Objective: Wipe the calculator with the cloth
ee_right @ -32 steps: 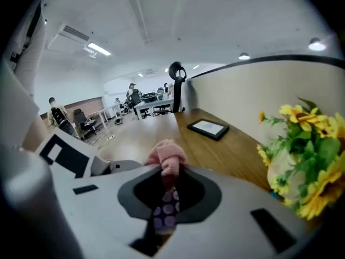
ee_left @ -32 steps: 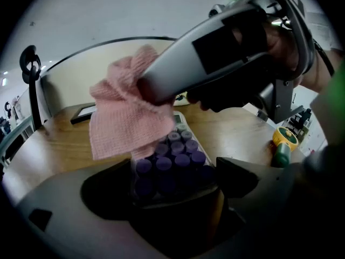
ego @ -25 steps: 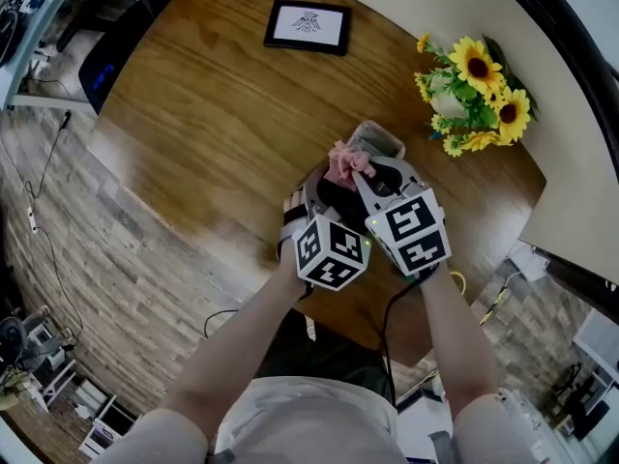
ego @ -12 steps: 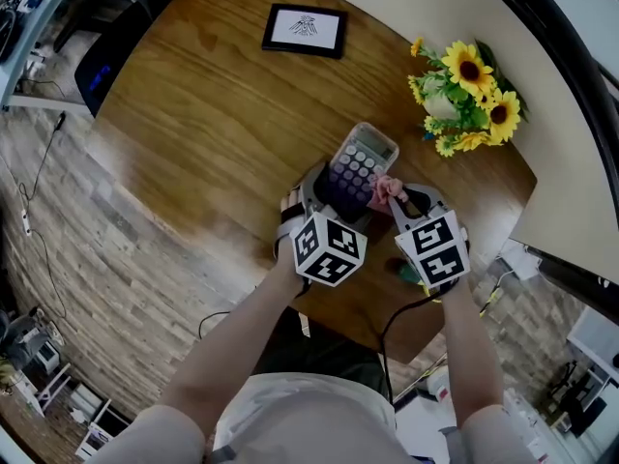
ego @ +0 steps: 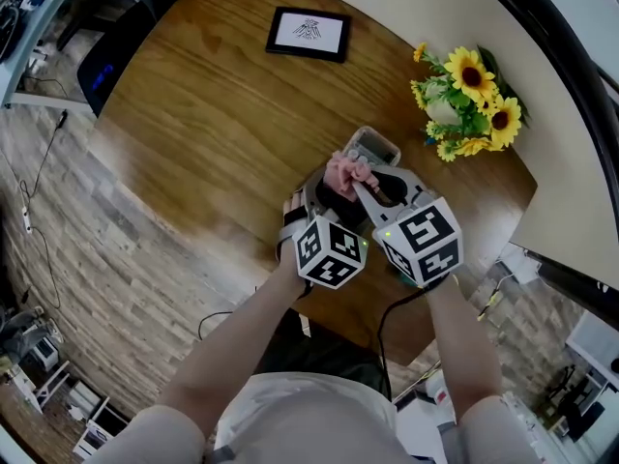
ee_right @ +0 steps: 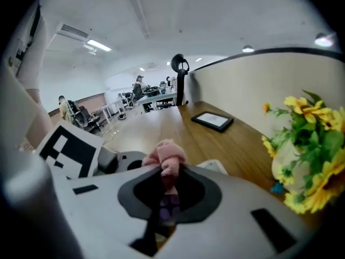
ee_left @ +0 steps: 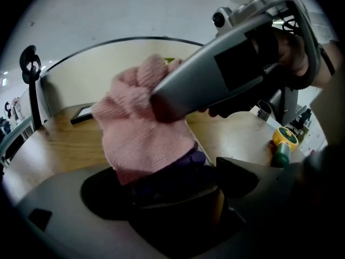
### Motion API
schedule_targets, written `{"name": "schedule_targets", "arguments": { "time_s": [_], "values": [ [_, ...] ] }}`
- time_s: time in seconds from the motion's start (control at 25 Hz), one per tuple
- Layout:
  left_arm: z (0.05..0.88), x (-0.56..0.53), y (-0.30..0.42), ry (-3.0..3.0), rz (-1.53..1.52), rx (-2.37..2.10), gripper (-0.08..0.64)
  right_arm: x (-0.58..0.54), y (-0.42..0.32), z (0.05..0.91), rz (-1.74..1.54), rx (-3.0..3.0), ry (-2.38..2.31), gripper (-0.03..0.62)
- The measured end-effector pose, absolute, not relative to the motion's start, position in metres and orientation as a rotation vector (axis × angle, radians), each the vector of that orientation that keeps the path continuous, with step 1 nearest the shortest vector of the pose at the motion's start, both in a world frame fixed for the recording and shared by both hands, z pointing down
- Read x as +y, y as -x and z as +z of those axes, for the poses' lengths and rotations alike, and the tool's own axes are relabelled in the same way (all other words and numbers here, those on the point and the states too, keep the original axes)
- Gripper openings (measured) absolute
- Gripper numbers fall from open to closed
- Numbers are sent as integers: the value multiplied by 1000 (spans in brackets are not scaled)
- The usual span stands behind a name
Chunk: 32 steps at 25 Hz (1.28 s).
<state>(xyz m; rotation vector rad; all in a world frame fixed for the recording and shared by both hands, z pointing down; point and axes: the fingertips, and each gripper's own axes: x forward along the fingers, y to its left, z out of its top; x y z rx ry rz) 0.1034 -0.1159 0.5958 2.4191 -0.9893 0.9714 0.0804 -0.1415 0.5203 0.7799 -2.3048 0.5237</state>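
Observation:
The calculator [ego: 373,146] lies on the wooden table [ego: 213,114]; only its grey top end shows in the head view. My left gripper [ego: 324,197] is shut on its near end, and the purple keys [ee_left: 186,169] sit between its jaws. A bunched pink cloth [ego: 348,173] rests on the keys, pinched by my right gripper [ego: 361,184], which is shut on it. In the left gripper view the cloth [ee_left: 141,129] hangs from the right gripper's grey finger [ee_left: 215,72]. In the right gripper view the cloth [ee_right: 165,156] pokes out above the keys [ee_right: 170,208].
A black-framed picture [ego: 308,33] lies flat at the far side of the table. A vase of sunflowers [ego: 471,97] stands at the right, close to the calculator. A small yellow and green object [ee_left: 282,144] sits on the table to the right. The table's near edge runs under my arms.
The right gripper swept the cloth off to the calculator's right side, baring the keys, then came back left onto them. The left gripper has stayed in place on the calculator.

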Motion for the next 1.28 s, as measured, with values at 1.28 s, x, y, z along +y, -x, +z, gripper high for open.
{"name": "schedule_targets", "arguments": {
  "time_s": [1.28],
  "values": [
    [597, -115, -103, -2423, 974, -983, 485, -125, -157, 544, 578, -2183, -625, 40]
  ]
}}
